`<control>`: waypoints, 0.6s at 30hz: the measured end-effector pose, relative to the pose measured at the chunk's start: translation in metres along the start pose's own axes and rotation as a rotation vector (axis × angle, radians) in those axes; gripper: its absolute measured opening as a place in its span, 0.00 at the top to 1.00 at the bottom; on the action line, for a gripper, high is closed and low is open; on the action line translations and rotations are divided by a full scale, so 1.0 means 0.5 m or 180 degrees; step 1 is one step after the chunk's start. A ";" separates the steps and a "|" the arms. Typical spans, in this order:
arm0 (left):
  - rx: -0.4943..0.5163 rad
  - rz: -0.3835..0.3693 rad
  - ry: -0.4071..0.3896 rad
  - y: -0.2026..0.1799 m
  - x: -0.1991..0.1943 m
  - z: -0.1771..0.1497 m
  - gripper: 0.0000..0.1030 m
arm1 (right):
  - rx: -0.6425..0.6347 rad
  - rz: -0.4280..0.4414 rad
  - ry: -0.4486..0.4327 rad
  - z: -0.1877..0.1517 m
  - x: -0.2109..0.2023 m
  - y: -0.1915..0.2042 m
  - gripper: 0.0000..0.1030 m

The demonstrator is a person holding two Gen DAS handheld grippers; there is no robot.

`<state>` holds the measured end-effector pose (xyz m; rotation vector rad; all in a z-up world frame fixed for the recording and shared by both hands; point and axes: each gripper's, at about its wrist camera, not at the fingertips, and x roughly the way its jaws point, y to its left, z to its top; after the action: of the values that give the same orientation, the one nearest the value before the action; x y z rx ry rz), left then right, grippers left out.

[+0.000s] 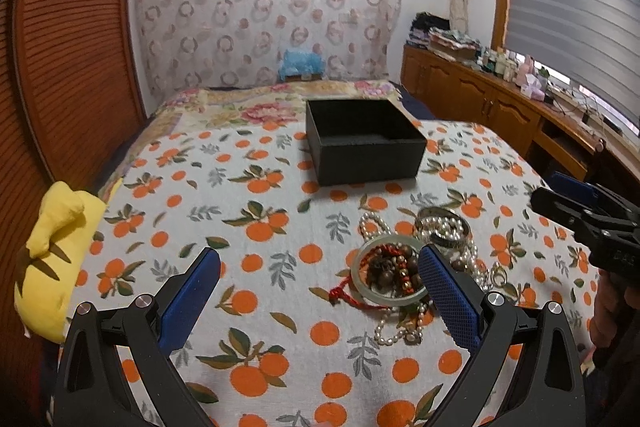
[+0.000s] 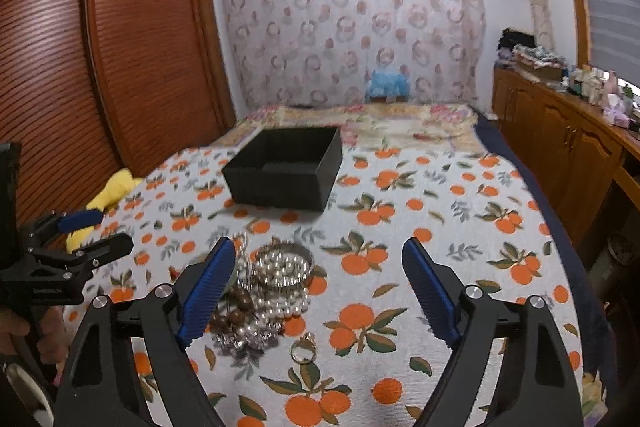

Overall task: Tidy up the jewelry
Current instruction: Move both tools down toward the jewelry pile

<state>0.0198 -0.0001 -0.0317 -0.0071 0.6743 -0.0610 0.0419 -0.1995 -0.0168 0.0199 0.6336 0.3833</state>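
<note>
A heap of jewelry (image 1: pixel 416 267) lies on the orange-print bedspread: pearl strands, brown bead bracelets, a pale green bangle (image 1: pixel 362 263), a red cord and a metal bangle (image 2: pixel 284 263). A gold ring (image 2: pixel 303 347) lies just apart from the heap. Behind it stands an open black box (image 1: pixel 364 141), also in the right wrist view (image 2: pixel 286 171). My left gripper (image 1: pixel 320 259) is open, its right finger over the heap's near edge. My right gripper (image 2: pixel 318 251) is open too, with the pearls and the metal bangle between its blue fingers, untouched.
A yellow cushion (image 1: pixel 56 251) lies at the bed's left edge by a wooden slatted wardrobe (image 2: pixel 120 47). A wooden sideboard (image 1: pixel 500 103) crowded with small items runs along the right. A patterned curtain hangs behind the bed.
</note>
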 end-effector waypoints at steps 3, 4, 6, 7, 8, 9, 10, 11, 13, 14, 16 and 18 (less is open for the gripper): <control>0.0046 -0.0038 0.0097 -0.006 0.016 -0.005 0.07 | -0.0058 0.0065 0.0132 -0.004 0.024 0.000 0.20; 0.0059 -0.0046 0.0124 -0.009 0.020 -0.007 0.07 | -0.0081 0.0091 0.0182 -0.004 0.034 0.000 0.21; 0.0081 -0.0067 0.0177 -0.013 0.030 -0.011 0.07 | -0.0105 0.0158 0.0279 -0.005 0.053 0.002 0.25; 0.0087 -0.0080 0.0208 -0.014 0.035 -0.012 0.07 | -0.0122 0.0193 0.0321 -0.005 0.062 0.003 0.26; 0.0094 -0.0094 0.0240 -0.016 0.040 -0.014 0.07 | -0.0143 0.0229 0.0357 -0.006 0.069 0.006 0.28; 0.0100 -0.0108 0.0269 -0.017 0.045 -0.015 0.07 | -0.0178 0.0269 0.0424 -0.007 0.082 0.010 0.29; 0.0108 -0.0123 0.0302 -0.017 0.050 -0.017 0.07 | -0.0201 0.0283 0.0478 -0.007 0.093 0.012 0.30; 0.0116 -0.0137 0.0335 -0.019 0.056 -0.018 0.07 | -0.0217 0.0303 0.0518 -0.007 0.103 0.015 0.30; 0.0132 -0.0161 0.0405 -0.021 0.067 -0.020 0.07 | -0.0230 0.0384 0.0612 -0.006 0.124 0.019 0.31; 0.0141 -0.0167 0.0437 -0.022 0.072 -0.022 0.07 | -0.0225 0.0420 0.0647 -0.005 0.133 0.021 0.31; 0.0151 -0.0189 0.0499 -0.025 0.081 -0.024 0.07 | -0.0229 0.0445 0.0702 -0.002 0.148 0.025 0.31; 0.0170 -0.0210 0.0544 -0.028 0.088 -0.027 0.07 | -0.0243 0.0467 0.0754 0.003 0.167 0.030 0.31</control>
<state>0.0449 -0.0163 -0.0692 0.0275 0.8431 -0.1441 0.0990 -0.1557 -0.0615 -0.0530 0.8538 0.5569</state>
